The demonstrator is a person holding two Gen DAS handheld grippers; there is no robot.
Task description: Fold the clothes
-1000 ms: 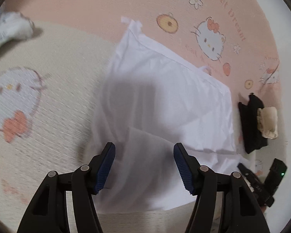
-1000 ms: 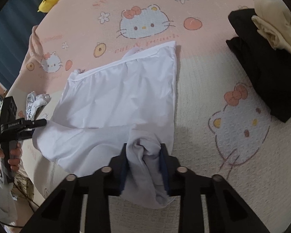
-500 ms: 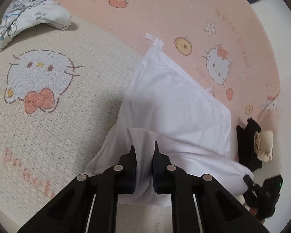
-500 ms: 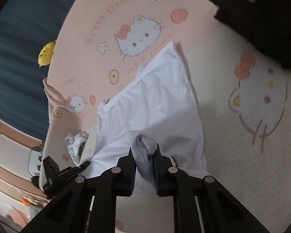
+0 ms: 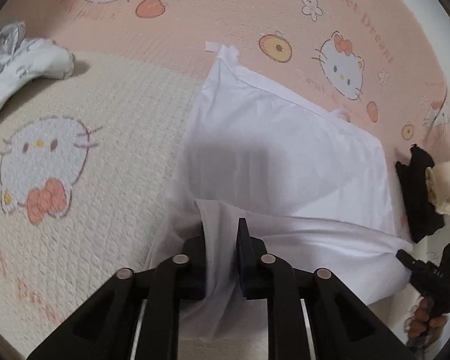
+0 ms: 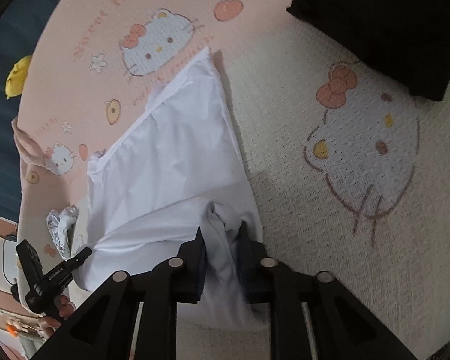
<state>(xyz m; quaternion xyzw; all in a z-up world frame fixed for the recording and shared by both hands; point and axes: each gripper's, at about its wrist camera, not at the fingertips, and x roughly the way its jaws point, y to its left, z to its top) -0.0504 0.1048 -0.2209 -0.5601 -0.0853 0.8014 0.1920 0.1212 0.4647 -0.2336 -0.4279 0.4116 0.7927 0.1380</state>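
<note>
White cloth, a thin garment [image 5: 285,156], lies spread on the pink and cream printed blanket [image 5: 99,186], its banded hem on the far pink part, its near edge lifted off the cream part. A second ago the left gripper [image 5: 222,258] stood wide over that near edge; it has since closed and its jaws have just eased slightly, a fold of the cloth pinched between them. The right gripper [image 6: 222,261] keeps its bunched corner, jaws likewise just loosened a little yet pressing on fabric. Both near corners being held, the fold toward the hem looks ready to begin. The garment's long axis runs from the grippers away to the hem; black folded clothes [image 6: 375,24] sit right of the garment
</note>
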